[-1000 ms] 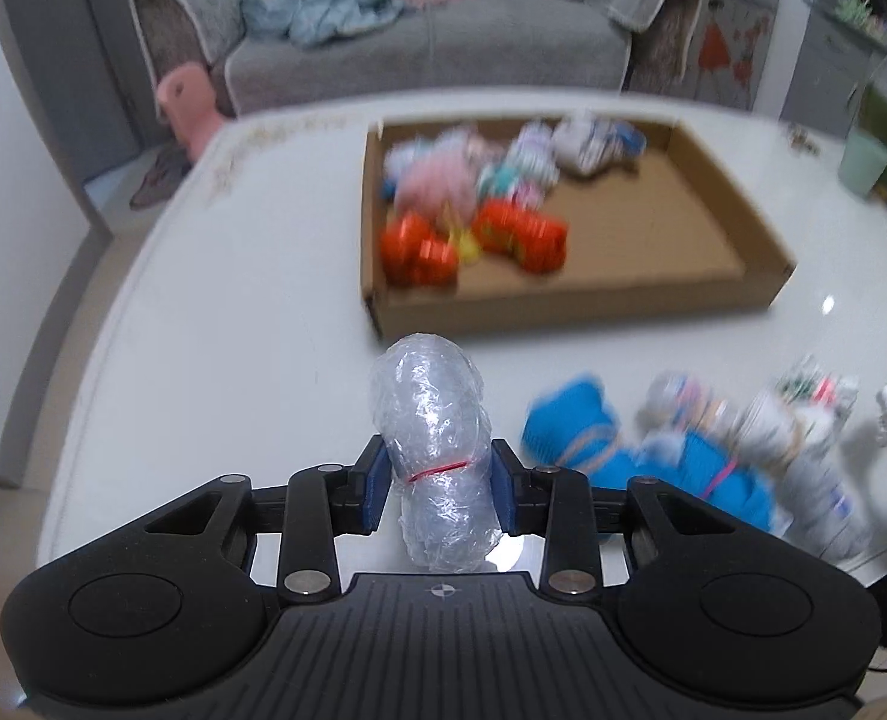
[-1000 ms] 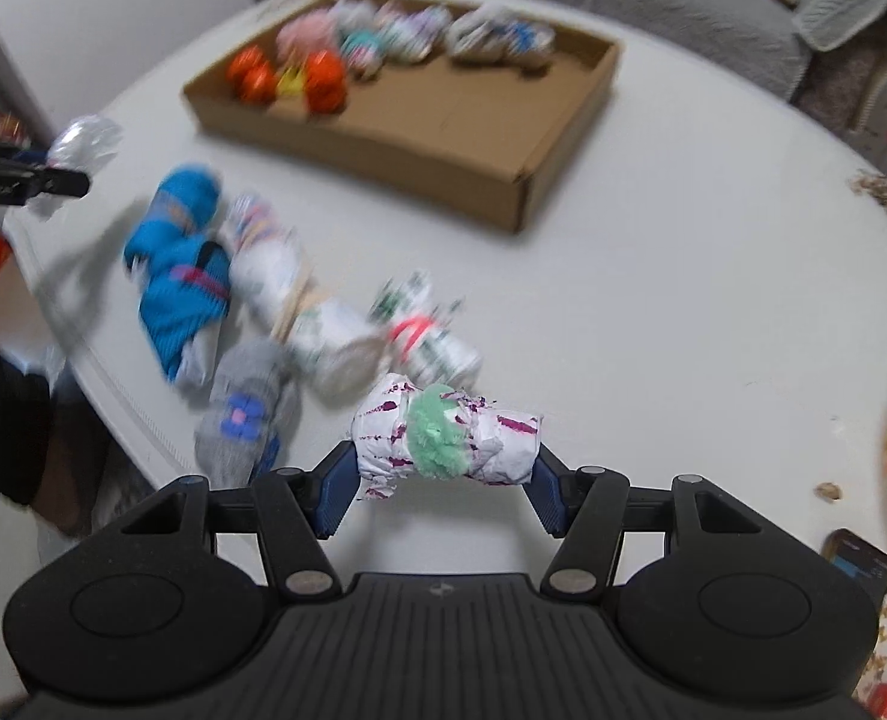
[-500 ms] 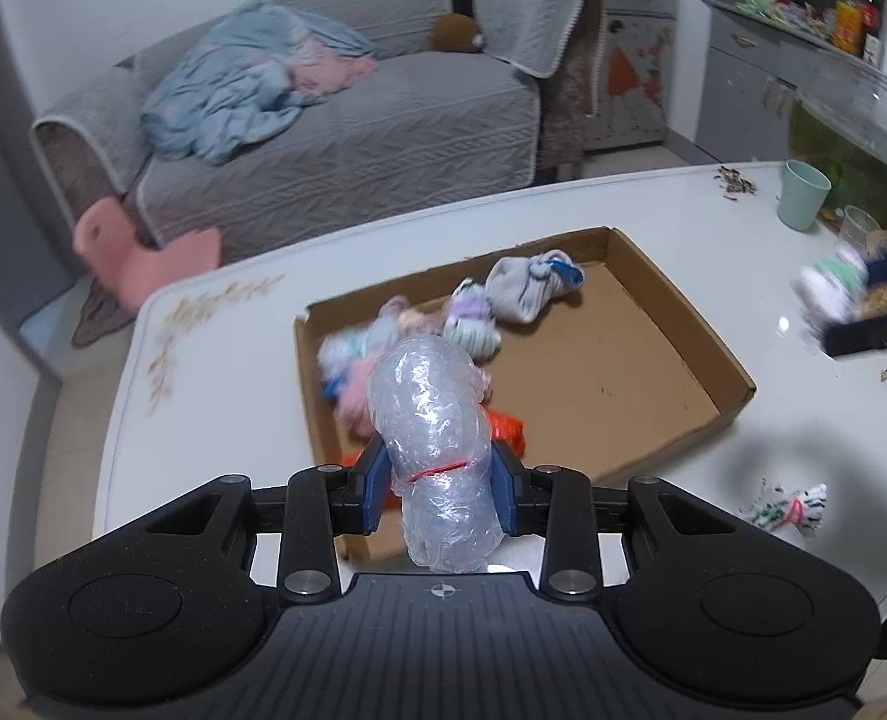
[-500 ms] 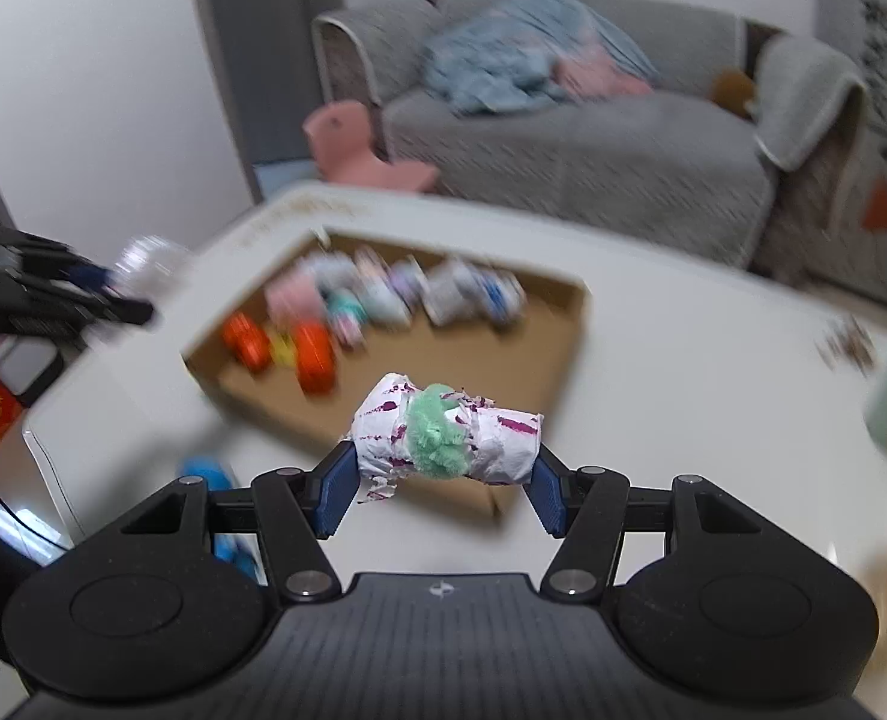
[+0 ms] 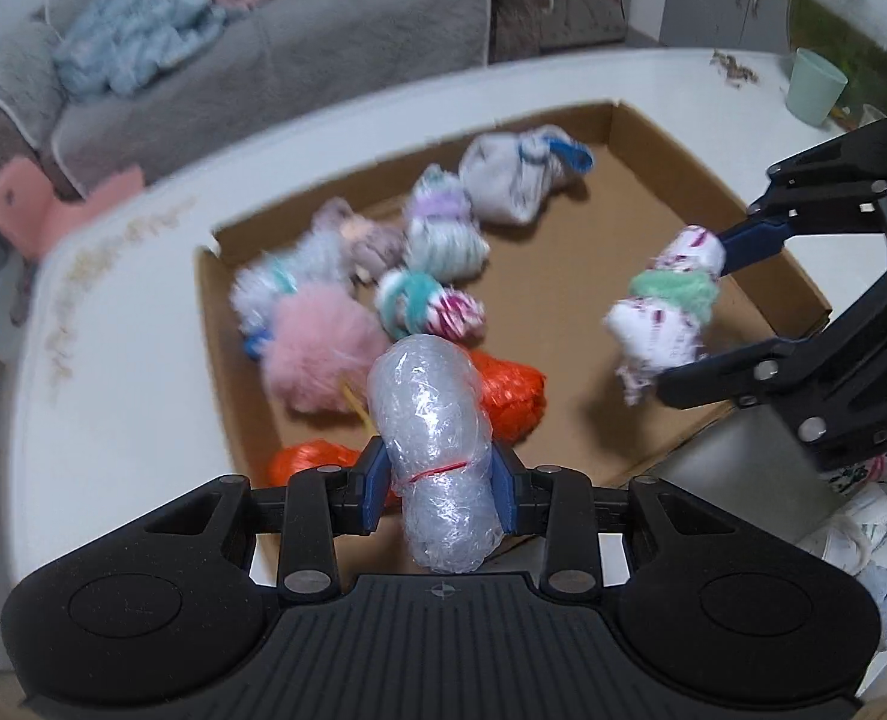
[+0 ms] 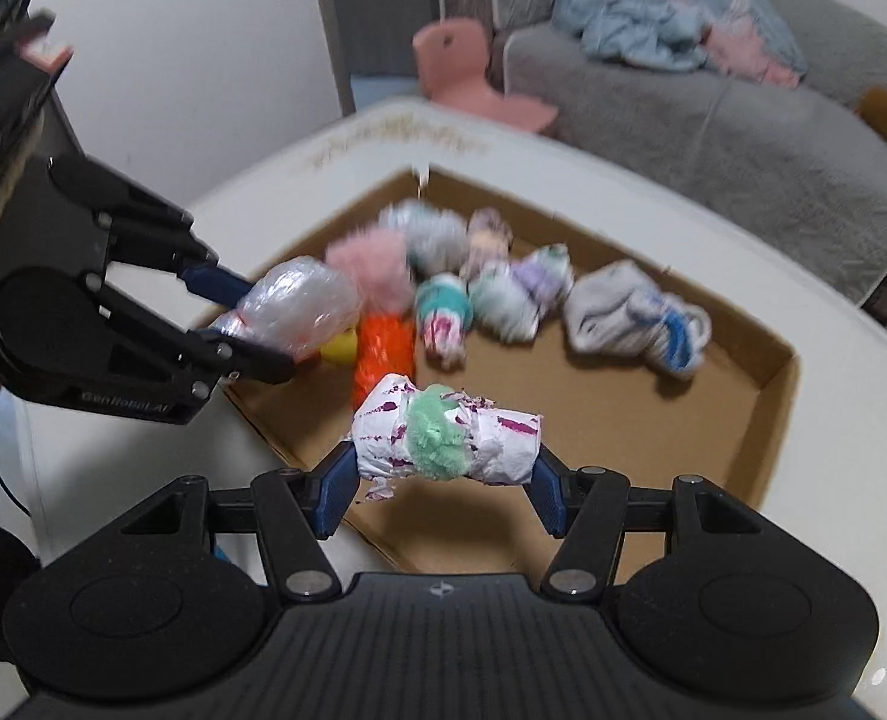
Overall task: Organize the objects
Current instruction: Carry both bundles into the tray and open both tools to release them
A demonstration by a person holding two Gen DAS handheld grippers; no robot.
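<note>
Now both grippers hang over the shallow brown cardboard tray (image 5: 743, 222) on the white worktop (image 5: 113, 360), whereas a second ago they were above the loose bundles at the worktop's near edge. The left gripper (image 5: 437, 483) has its jaws clenched on a clear bubble-wrap roll tied with a red rubber band (image 5: 428, 420), as before; the roll stands upright above the tray's near-left corner, over two orange mesh bundles (image 5: 512, 390). The right gripper (image 6: 443, 468) grips a white paper-wrapped bundle with purple marks and a green fuzzy band (image 6: 443, 435) by its ends, held crosswise above the bare right part of the tray. That grip is unchanged too. Inside the tray lie a pink fluffy ball (image 5: 323, 351), several rolled socks (image 5: 443, 228) and a grey bundle with blue trim (image 5: 518, 171), which sat farther off earlier.
</note>
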